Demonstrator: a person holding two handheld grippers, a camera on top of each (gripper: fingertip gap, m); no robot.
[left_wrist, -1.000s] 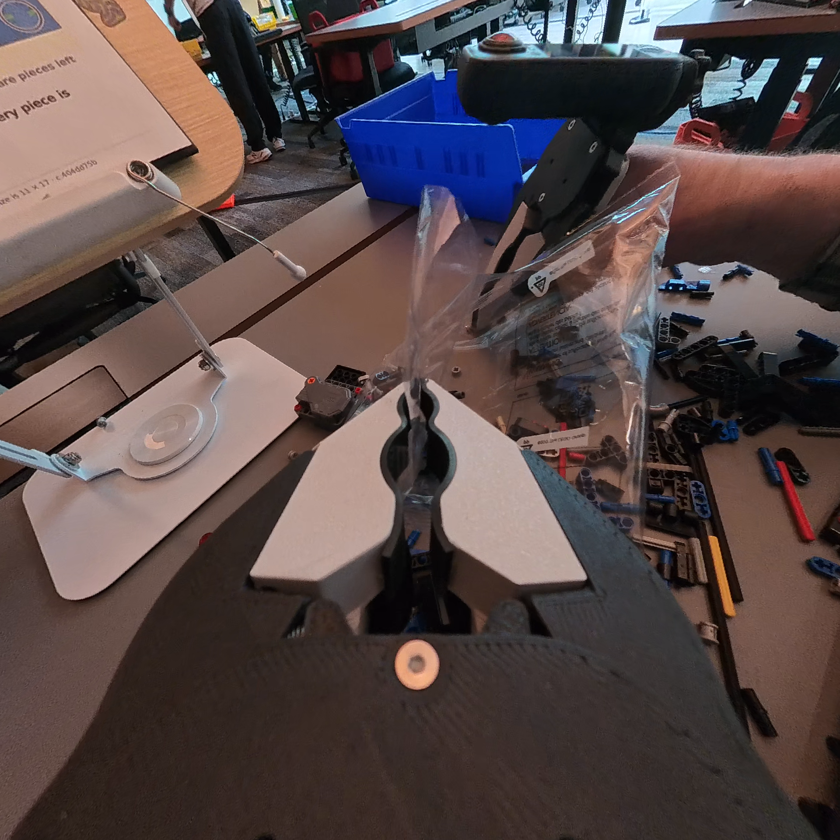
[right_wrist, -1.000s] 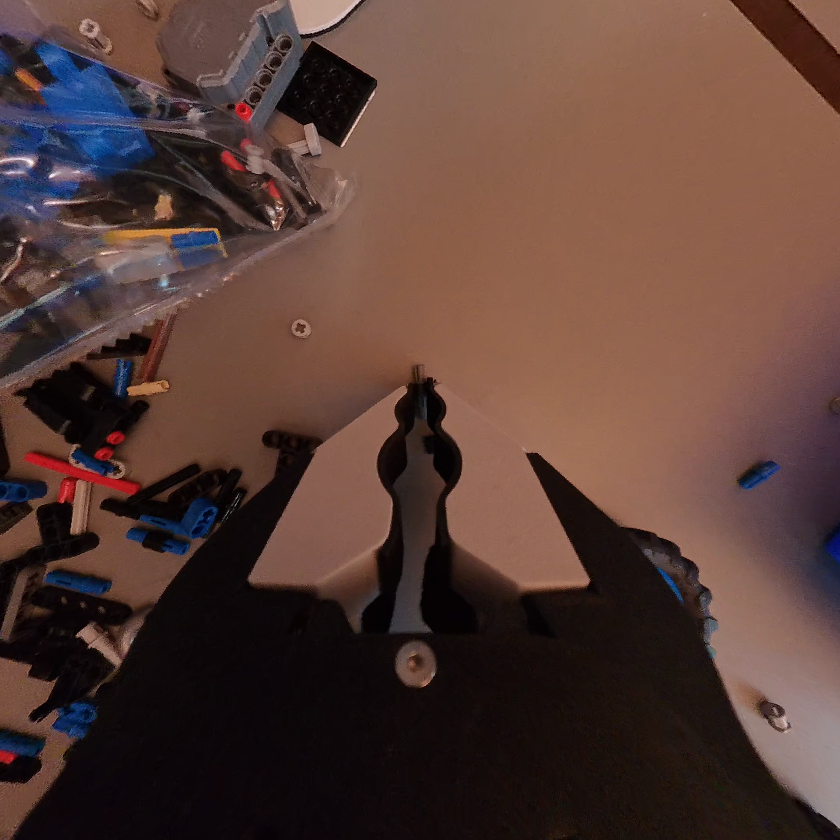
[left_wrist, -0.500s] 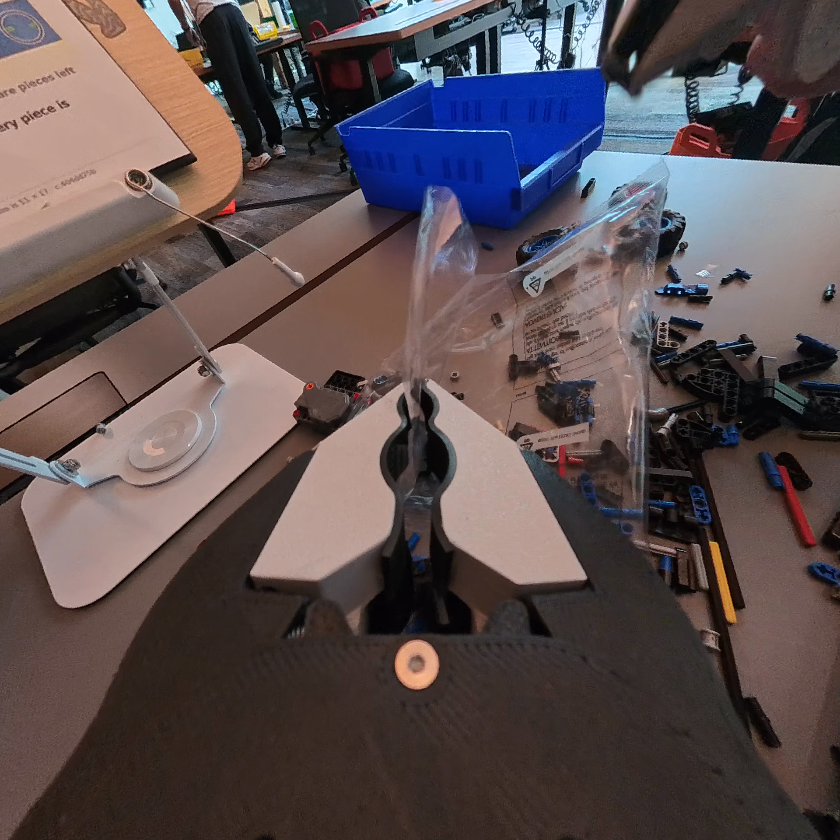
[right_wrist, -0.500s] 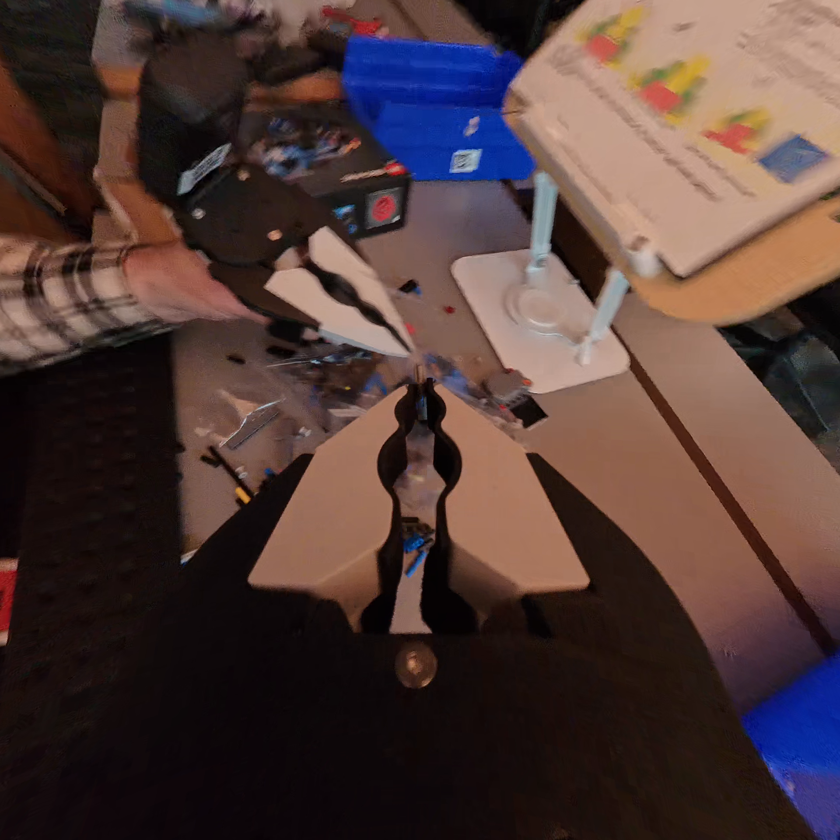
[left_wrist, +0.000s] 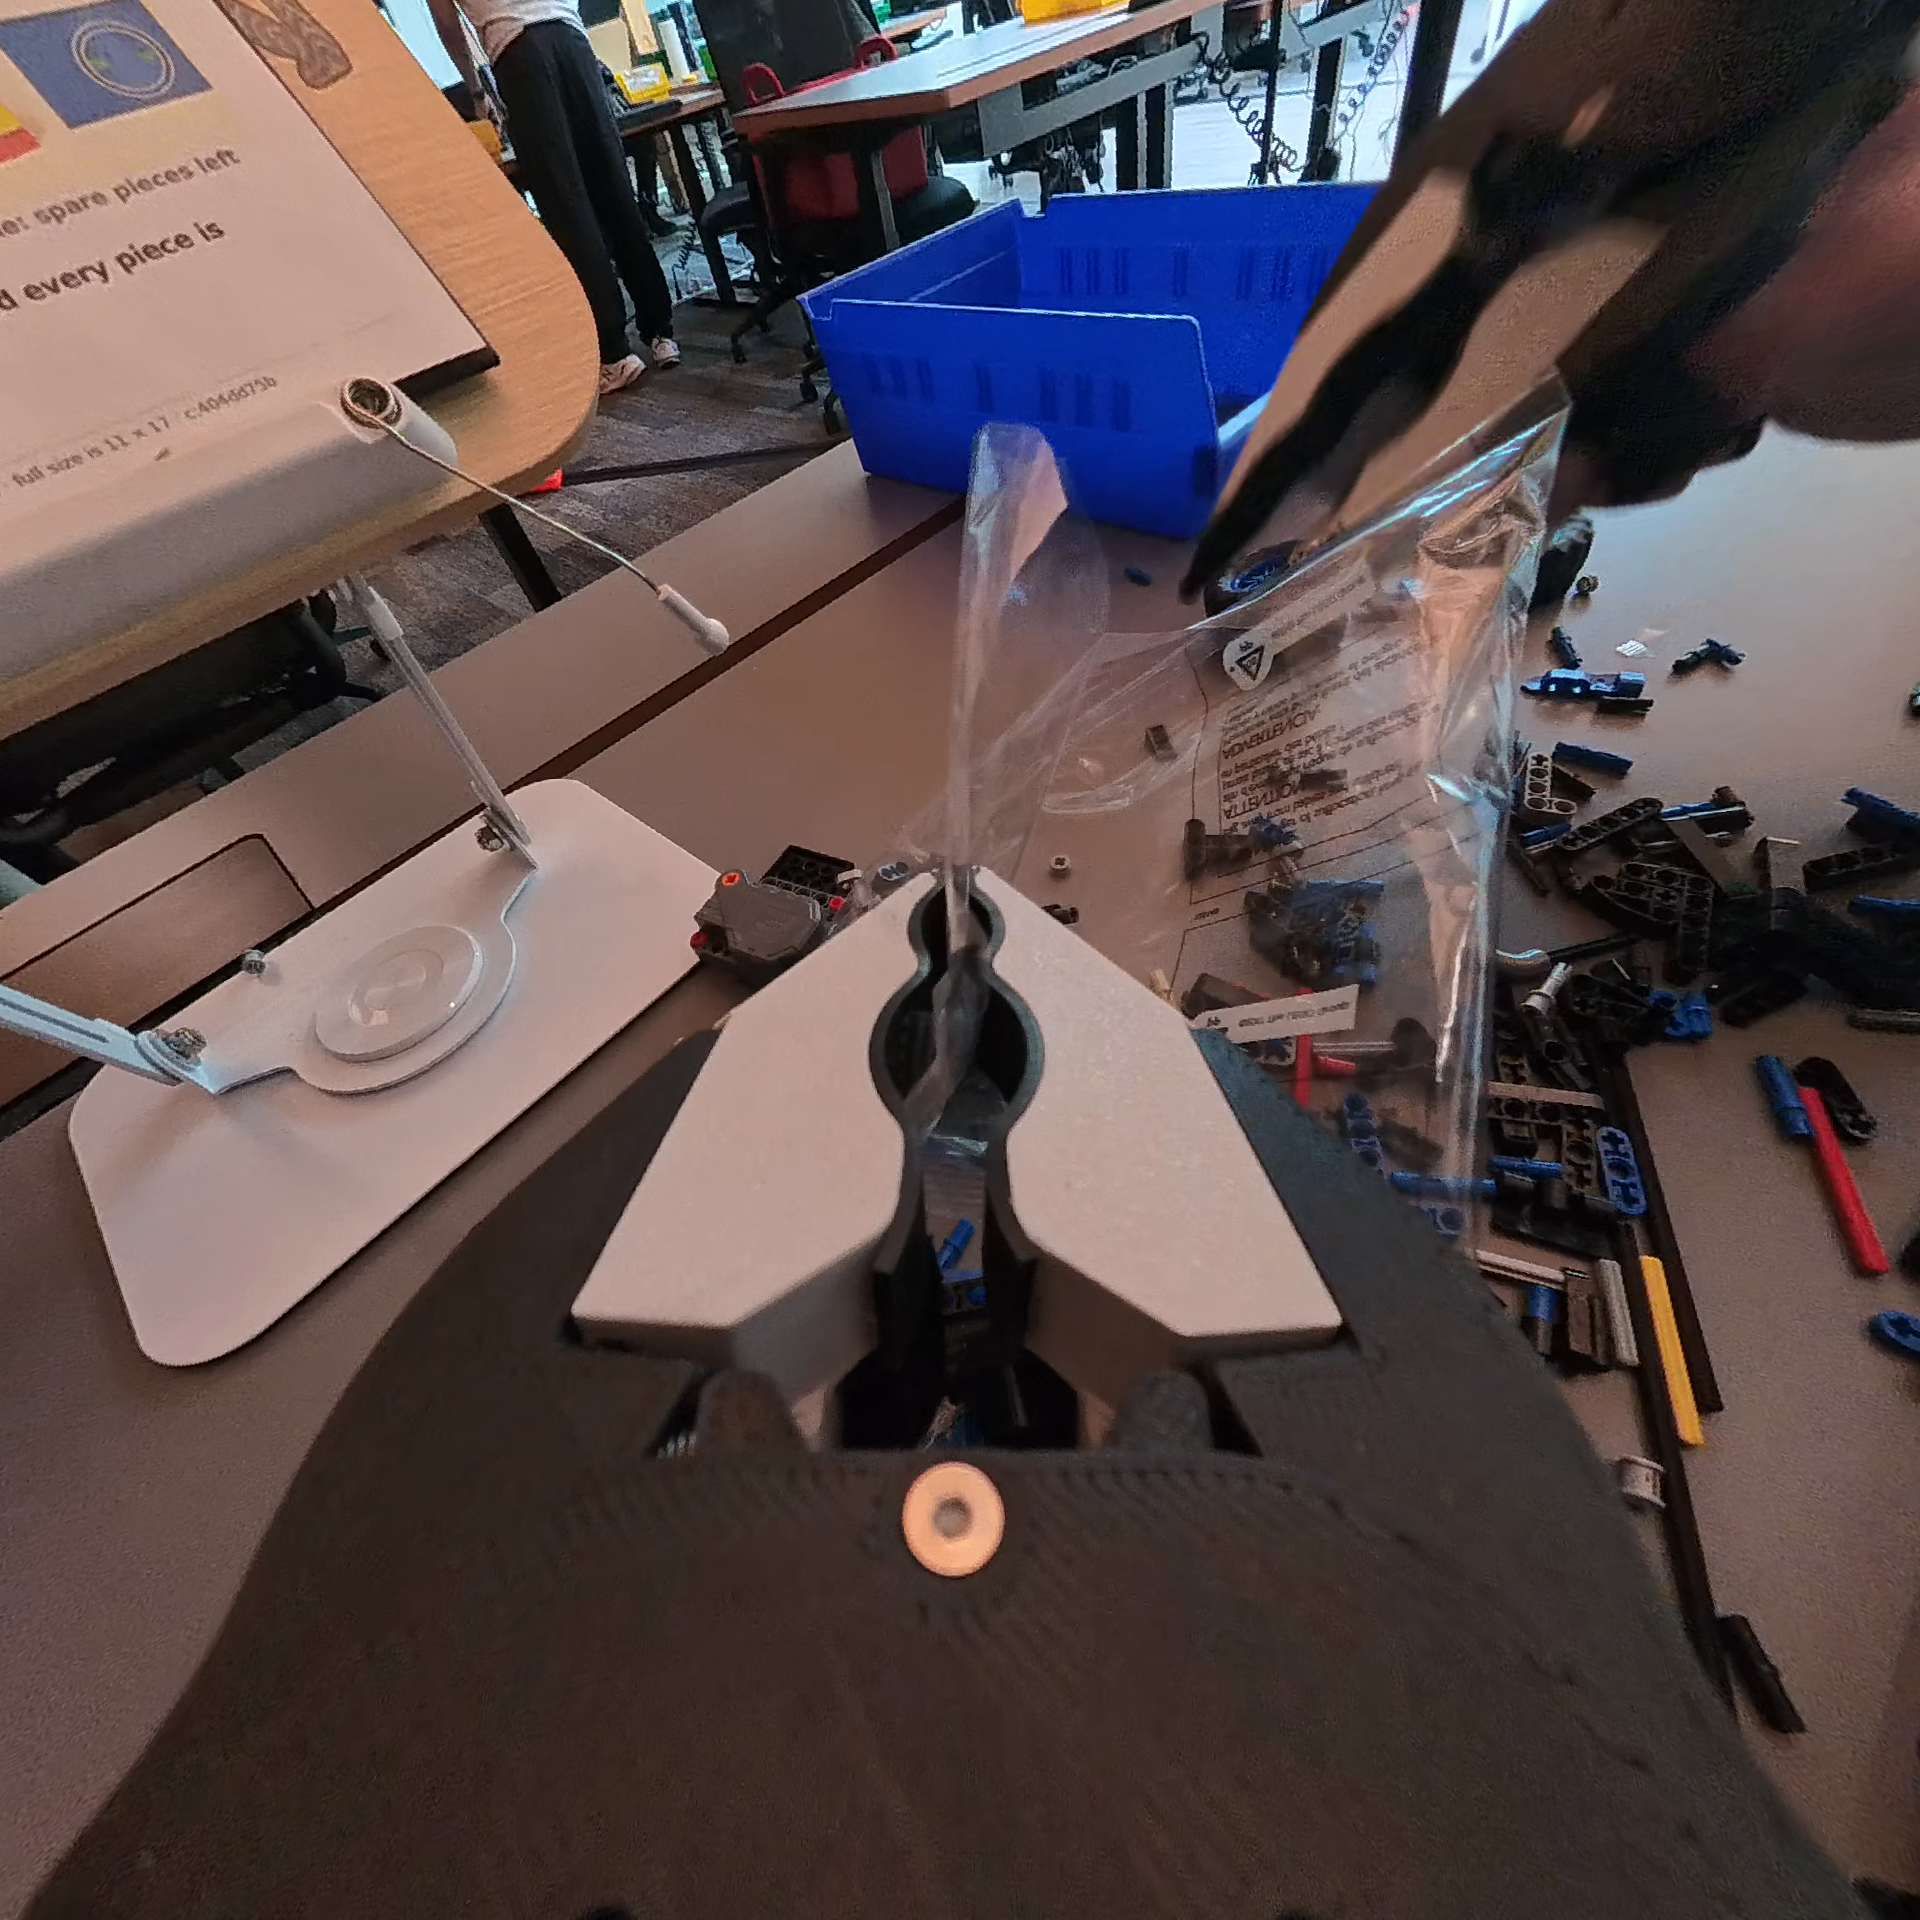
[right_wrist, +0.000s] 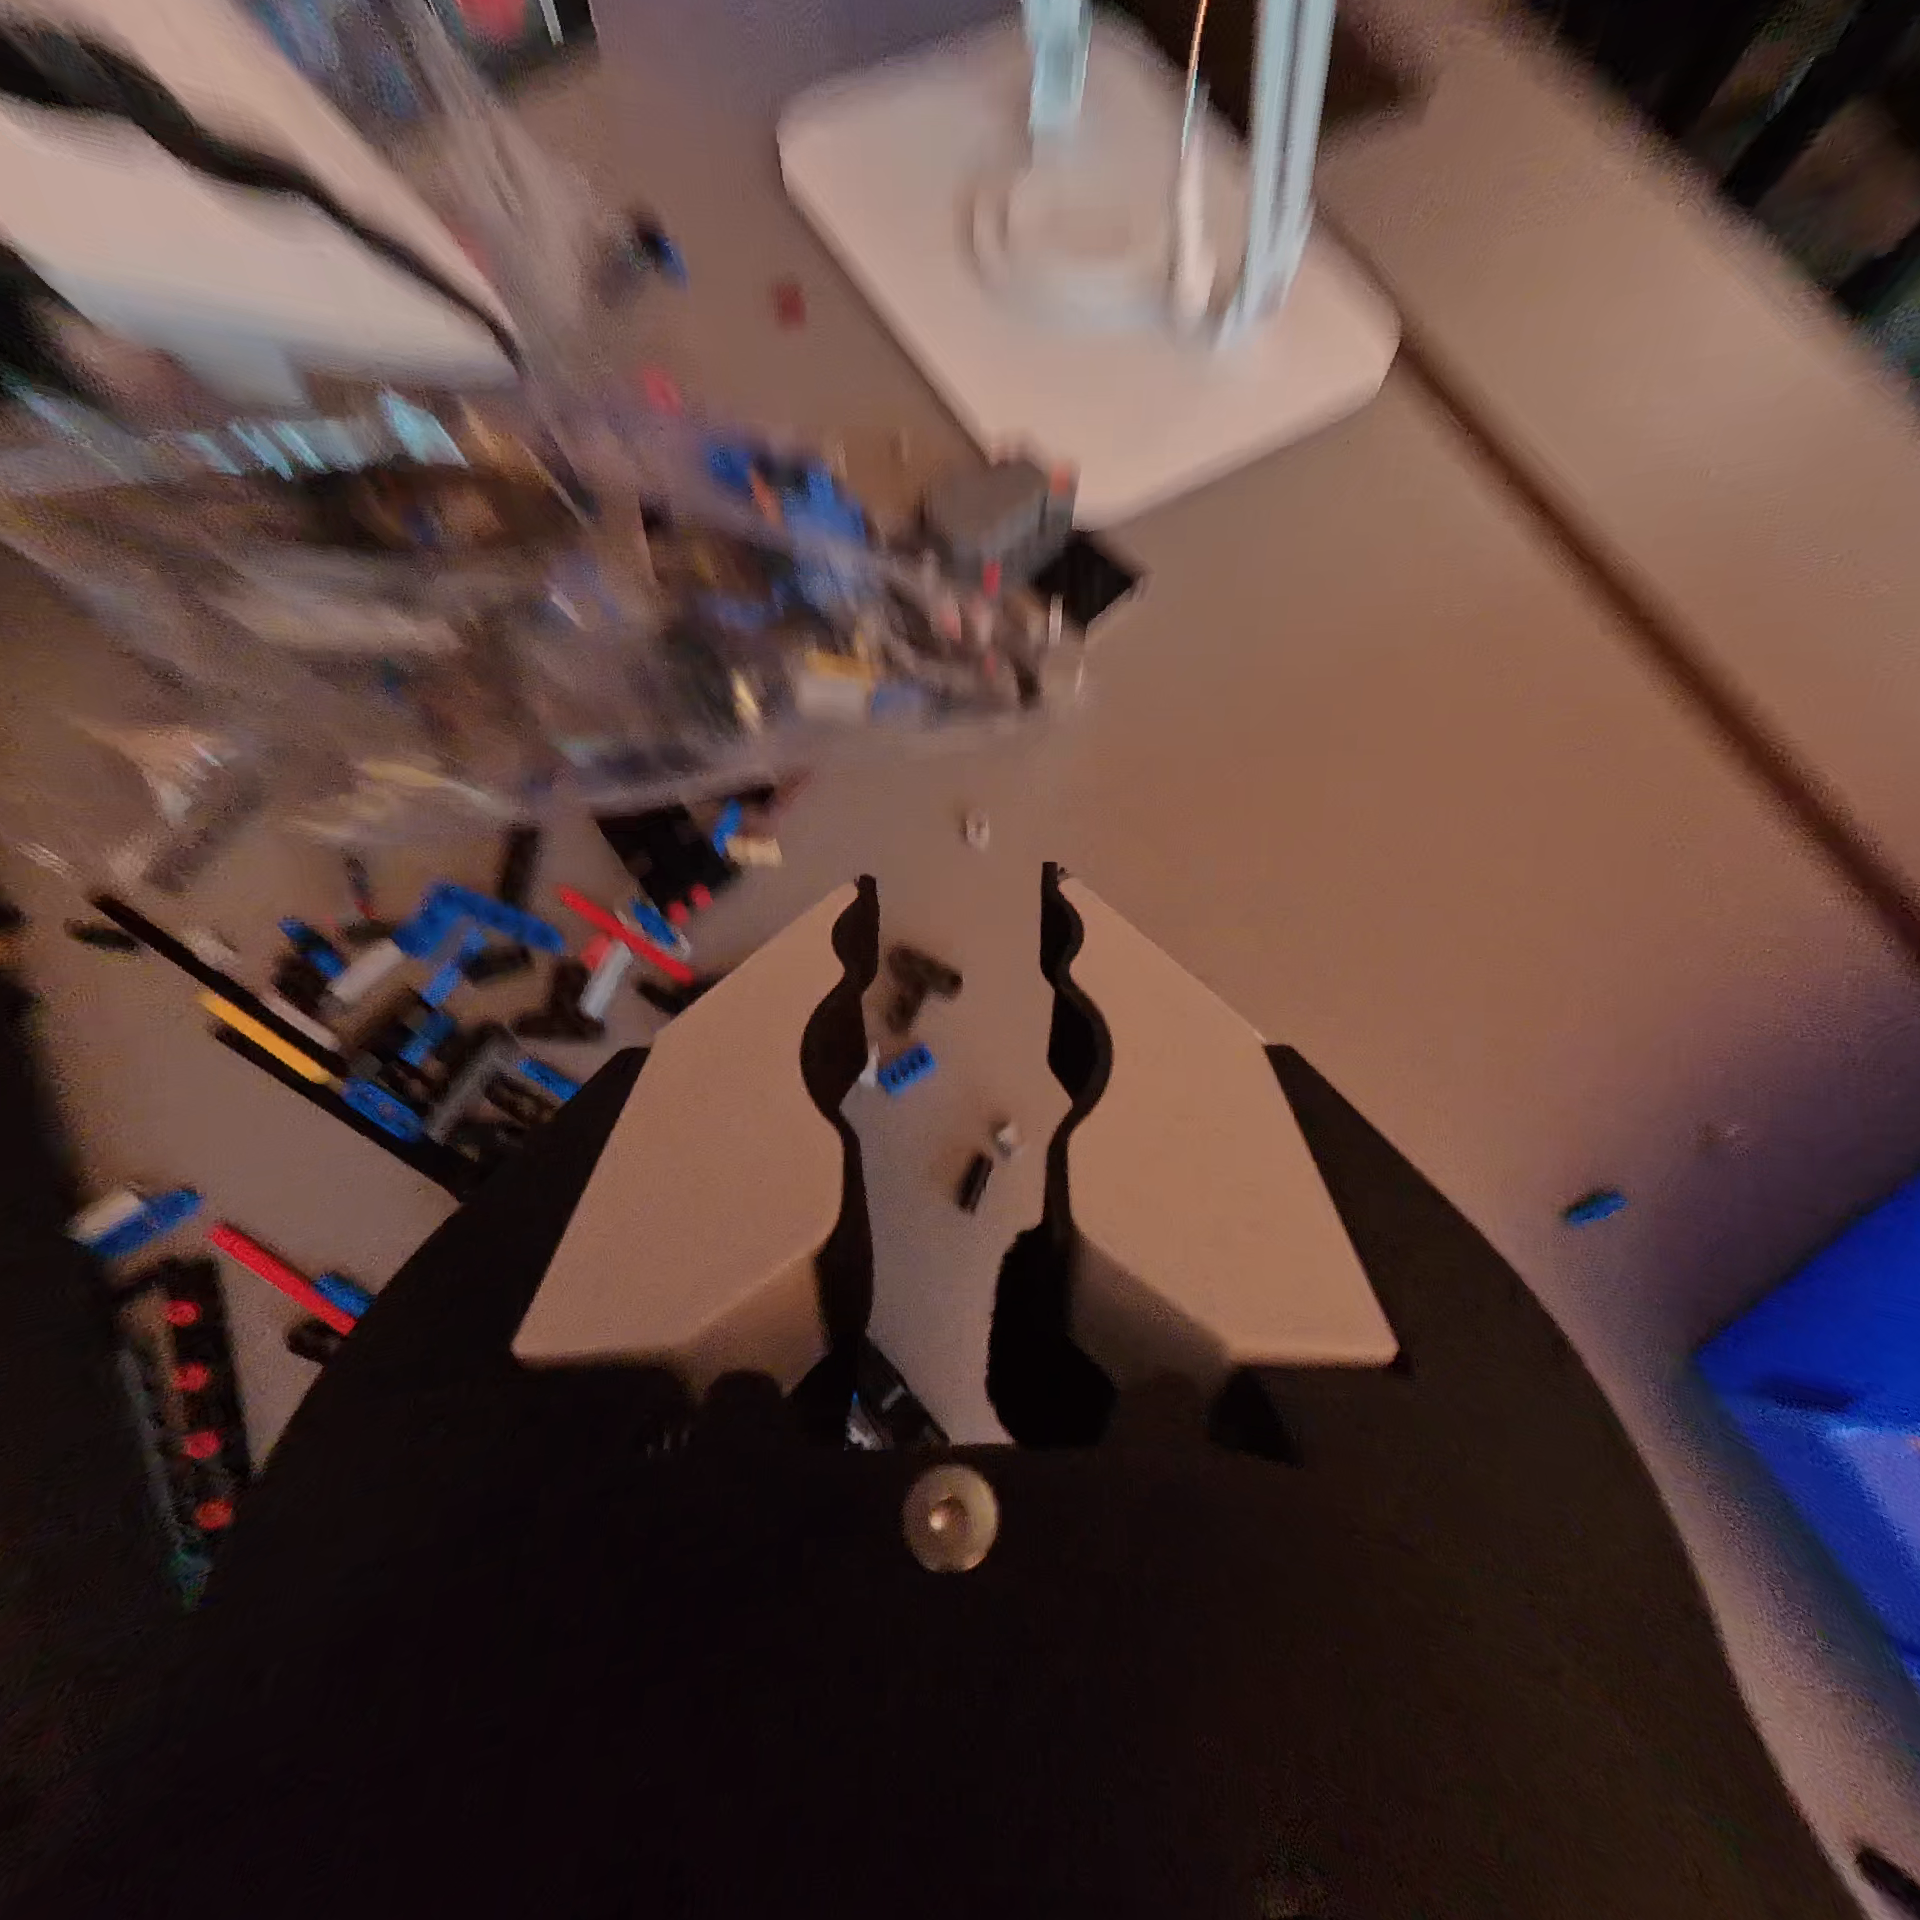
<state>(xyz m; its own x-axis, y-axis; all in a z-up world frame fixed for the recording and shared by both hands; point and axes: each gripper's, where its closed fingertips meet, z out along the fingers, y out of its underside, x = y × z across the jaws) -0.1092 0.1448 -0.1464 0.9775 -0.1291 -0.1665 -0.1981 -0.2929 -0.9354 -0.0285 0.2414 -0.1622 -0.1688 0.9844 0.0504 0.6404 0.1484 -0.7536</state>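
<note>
Grey tabletop (left_wrist: 727, 717) fills both views, strewn right of centre with loose building pieces (left_wrist: 1662, 914). Left gripper (left_wrist: 956, 883) pinches a clear plastic bag (left_wrist: 1351, 748) at centre frame; right gripper (right_wrist: 951, 883) hangs spread, empty.

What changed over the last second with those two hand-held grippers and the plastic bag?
The right hand-held gripper has opened: its fingers were shut a second ago and now stand apart over loose pieces on the table. It also swung up and came back down beside the clear bag, blurred with motion. The left hand-held gripper stayed clamped on the bag's edge, and the white stand and blue bin have not moved.
</note>
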